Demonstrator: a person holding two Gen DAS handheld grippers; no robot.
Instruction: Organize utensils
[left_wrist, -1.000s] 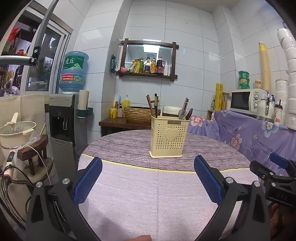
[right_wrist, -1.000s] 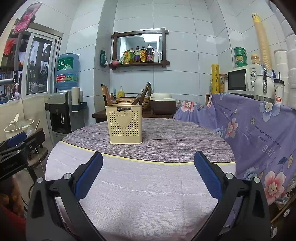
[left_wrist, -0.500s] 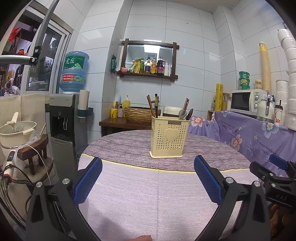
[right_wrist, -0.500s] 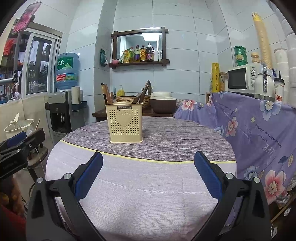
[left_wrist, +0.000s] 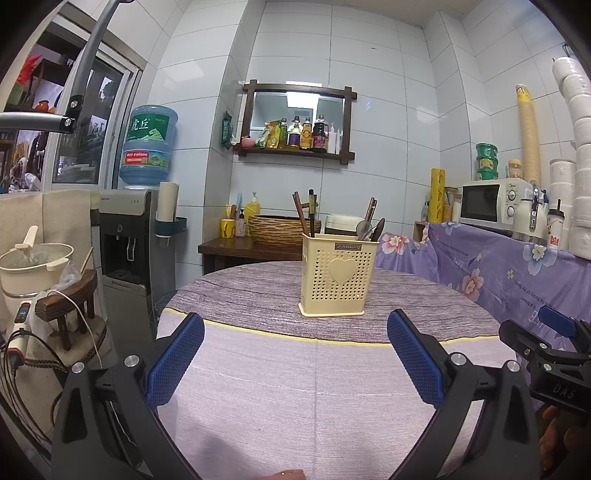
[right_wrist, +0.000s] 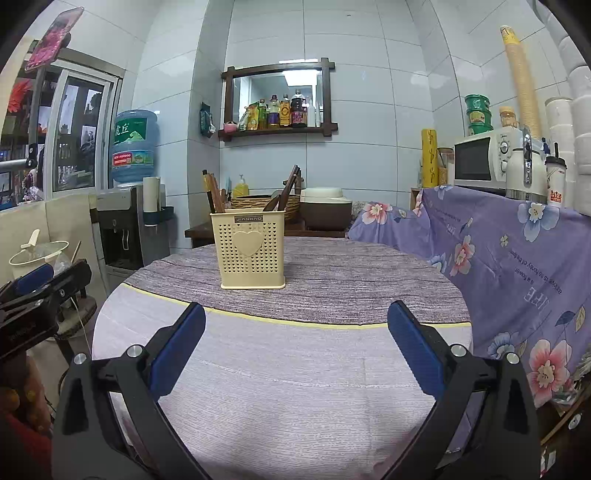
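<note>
— Where is the utensil holder (left_wrist: 338, 275)?

— It stands upright on the round bench (left_wrist: 295, 387), on the darker far part of the cloth, just past the yellow stripe. It is cream, perforated, with a heart on the front. Chopsticks (left_wrist: 304, 214) stick up from its left side, and spoons (left_wrist: 369, 227) lean out on the right.

— And the tools?

— The left tool (left_wrist: 295, 363) is spread wide, blue pads far apart, with nothing between them. It hangs over the near, pale part of the cloth, well short of the holder. The right tool (right_wrist: 297, 345) is the same: wide, holding nothing, over the near cloth. From its view the holder sits left of centre (from the left view it sits a little right of centre).

— Anything else nearby?

— A water dispenser (left_wrist: 127, 236) stands left of the bench, and a microwave (left_wrist: 489, 203) sits on a flowered purple cover to the right.
</note>
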